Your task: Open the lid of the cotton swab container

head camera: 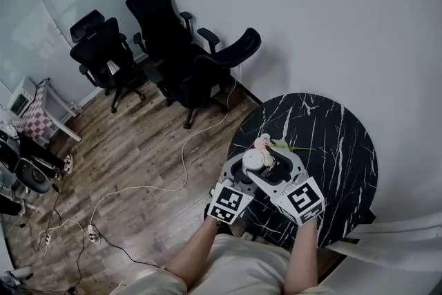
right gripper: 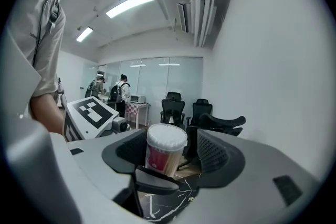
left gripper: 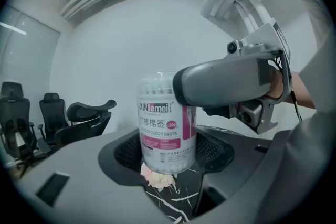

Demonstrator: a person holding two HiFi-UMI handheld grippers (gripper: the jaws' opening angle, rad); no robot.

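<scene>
The left claw point(left gripper: 168, 159) is closed on the lower body of the clear cotton swab container point(left gripper: 164, 128). It holds the container upright over a pale pink flower point(left gripper: 157, 178) that lies on the round black, white-veined worktop point(head camera: 342, 148); whether the base touches the flower cannot be told. The right claw point(right gripper: 169, 157) stands wide around the container's top: one jaw lies against the side of the lid point(right gripper: 166, 137), and a clear gap shows between the container and the other jaw.
</scene>
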